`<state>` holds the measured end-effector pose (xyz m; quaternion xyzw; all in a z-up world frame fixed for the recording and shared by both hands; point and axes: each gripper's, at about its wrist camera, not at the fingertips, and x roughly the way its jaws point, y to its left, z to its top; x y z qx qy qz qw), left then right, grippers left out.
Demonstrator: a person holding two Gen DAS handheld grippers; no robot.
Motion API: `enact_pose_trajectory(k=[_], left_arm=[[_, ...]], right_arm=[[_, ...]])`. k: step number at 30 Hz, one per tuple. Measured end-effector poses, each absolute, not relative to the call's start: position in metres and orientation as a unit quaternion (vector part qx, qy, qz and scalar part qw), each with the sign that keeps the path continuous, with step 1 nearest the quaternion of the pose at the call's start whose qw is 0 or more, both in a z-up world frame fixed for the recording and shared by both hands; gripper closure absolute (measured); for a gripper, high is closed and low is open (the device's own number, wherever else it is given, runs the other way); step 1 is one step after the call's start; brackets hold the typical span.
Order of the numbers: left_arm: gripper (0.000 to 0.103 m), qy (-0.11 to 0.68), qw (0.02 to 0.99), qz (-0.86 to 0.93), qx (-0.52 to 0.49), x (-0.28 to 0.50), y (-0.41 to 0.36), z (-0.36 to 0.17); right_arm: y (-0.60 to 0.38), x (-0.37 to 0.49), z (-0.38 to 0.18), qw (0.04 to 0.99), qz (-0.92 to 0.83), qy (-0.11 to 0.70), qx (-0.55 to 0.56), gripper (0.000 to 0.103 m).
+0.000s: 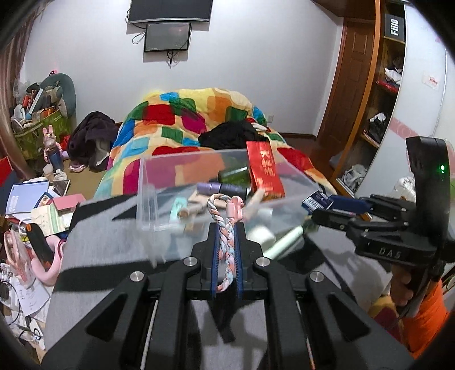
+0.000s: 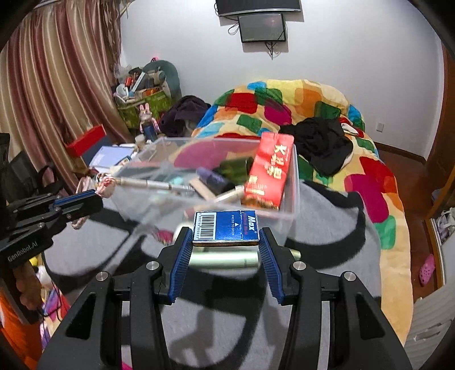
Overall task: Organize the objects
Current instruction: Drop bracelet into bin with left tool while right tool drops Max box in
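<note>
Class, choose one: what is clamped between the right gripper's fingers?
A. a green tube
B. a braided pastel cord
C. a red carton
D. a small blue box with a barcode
D: the right gripper has the small blue box pinched between its blue pads.

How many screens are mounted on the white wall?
2. The larger screen sits at the top of the wall, partly cut off by the frame. The smaller screen hangs just below it, cables dangling underneath. No others are visible.
</note>
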<state>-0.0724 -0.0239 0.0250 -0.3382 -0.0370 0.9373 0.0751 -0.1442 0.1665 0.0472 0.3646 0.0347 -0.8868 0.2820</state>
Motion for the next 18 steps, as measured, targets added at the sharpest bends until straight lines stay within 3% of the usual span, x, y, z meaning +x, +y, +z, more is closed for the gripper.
enact_pose_trajectory(k=[15,18], left_arm=[[0.093,-0.053,0.082,0.914,-0.394,-0.152,-0.015,0.006],[0.086,-0.053,0.087,0.911,-0.4,-0.155,-0.015,0.003]], right_arm=[[0.136,-0.204,0.037,0.258,-0.883,0.028,0.392,0.059],[0.129,-0.205,0.032,0.263,-0.877,0.04,0.399,0.058]])
